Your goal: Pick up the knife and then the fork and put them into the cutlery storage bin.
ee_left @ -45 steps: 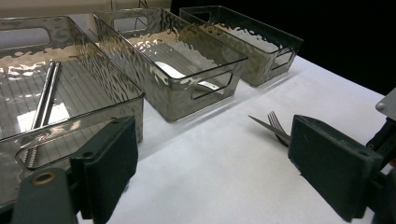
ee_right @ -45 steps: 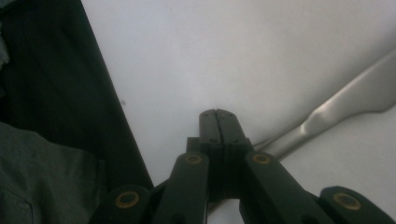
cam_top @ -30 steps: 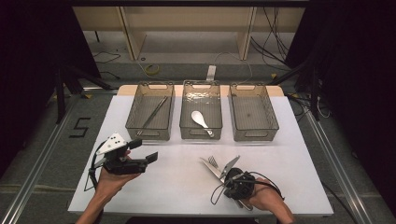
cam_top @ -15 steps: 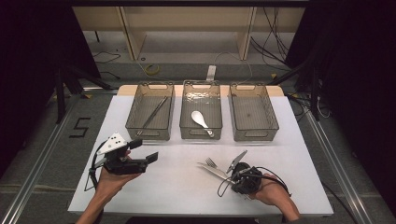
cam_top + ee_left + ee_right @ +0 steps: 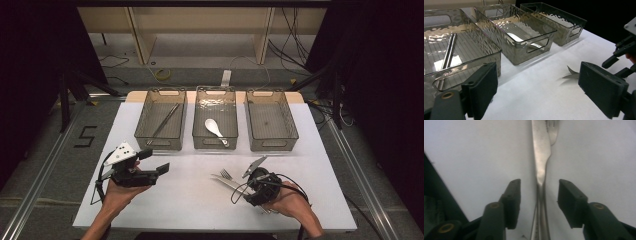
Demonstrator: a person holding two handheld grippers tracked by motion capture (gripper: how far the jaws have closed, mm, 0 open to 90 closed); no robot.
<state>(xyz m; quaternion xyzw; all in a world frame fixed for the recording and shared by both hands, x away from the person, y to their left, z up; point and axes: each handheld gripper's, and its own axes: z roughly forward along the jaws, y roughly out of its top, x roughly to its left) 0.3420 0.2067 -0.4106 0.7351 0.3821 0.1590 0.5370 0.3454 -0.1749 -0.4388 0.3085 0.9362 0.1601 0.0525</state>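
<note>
A metal knife (image 5: 541, 157) and a fork (image 5: 552, 130) lie side by side on the white table (image 5: 190, 200), front right of middle. My right gripper (image 5: 539, 200) is open, low over them, one jaw on each side of their handles. In the high view the right gripper (image 5: 246, 187) points left along the knife (image 5: 222, 181). My left gripper (image 5: 156, 167) is held open above the table's front left with nothing between its jaws. In the left gripper view, the left gripper (image 5: 536, 92) faces the bins and the knife tip (image 5: 571, 74).
Three clear bins stand in a row at the back. The left bin (image 5: 150, 107) holds metal chopsticks (image 5: 164, 120), the middle bin (image 5: 200, 107) a white spoon (image 5: 215, 127), and the right bin (image 5: 287, 120) looks bare. Dark floor and cables surround the table.
My right gripper has shifted slightly and turned to lie along the knife and fork. The left gripper has stayed where it was.
</note>
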